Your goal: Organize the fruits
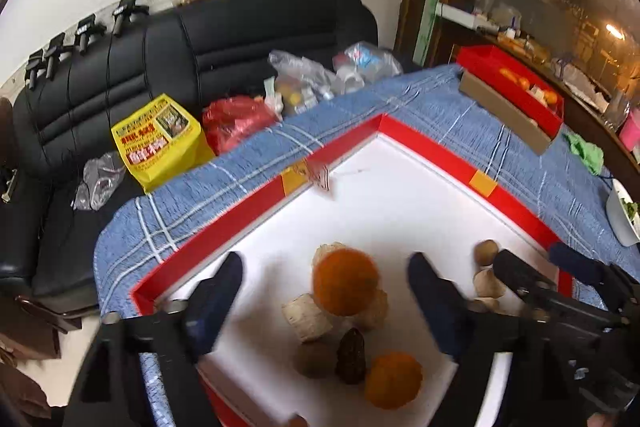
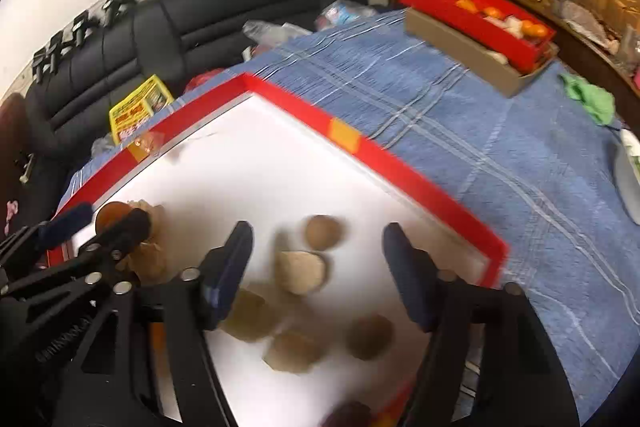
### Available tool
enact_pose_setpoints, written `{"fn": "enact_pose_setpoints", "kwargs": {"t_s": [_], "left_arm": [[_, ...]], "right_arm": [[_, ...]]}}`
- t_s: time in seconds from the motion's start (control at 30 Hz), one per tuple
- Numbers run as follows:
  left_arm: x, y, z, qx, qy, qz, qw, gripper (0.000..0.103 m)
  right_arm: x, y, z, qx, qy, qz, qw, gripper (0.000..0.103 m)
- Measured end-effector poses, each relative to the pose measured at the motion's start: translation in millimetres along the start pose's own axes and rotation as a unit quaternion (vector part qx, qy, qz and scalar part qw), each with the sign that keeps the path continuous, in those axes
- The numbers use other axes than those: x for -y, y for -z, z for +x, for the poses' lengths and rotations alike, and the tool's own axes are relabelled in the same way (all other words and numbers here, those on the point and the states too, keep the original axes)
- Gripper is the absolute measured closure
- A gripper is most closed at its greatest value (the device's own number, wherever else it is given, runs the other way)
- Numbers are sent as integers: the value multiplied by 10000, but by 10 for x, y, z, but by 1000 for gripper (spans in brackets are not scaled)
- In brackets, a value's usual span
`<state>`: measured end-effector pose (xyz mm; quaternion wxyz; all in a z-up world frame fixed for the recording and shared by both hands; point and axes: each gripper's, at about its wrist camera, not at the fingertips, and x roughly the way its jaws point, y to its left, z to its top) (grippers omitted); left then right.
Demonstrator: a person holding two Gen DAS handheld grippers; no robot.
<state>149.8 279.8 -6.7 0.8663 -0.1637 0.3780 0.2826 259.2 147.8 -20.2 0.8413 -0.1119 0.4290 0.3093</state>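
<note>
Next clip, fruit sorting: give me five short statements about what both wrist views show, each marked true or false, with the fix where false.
1. The left hand-held gripper is clamped on an orange. False: its fingers stand open either side of the upper orange, not touching it.
2. Two oranges lie in the red-rimmed white tray in the left wrist view. True; the second orange is nearer the camera.
3. The tablecloth is blue with pale stripes. True.
4. The right hand-held gripper holds a brown fruit. False: it is open above the brown fruits.
5. The far red box is empty. False: orange and pale items sit inside.
</note>
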Motion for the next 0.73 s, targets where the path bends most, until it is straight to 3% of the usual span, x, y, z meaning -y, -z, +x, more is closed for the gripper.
{"fn": "enact_pose_setpoints", "kwargs": {"t_s": [0.07,0.13,0.17,0.53,0.73], "left_arm": [[-14,19,-103,148,76,-27,9999,5],[-12,54,-220,215,146,-45,9997,2],[3,80,-281,241,195,-23,9995,2],[308,505,-815,229,596,190,9978,0],[469,624,-889,206,486,346,9980,0]], "right_arm": [[73,30,-130,115,61,56,9999,17],[147,99,-308,249,40,79,9996,12],[163,140,-400,317,29,39,9995,0],[275,866,-1572,978,121,-363,9945,0],[352,1141,-1834,1056,164,-397,9935,0]]}}
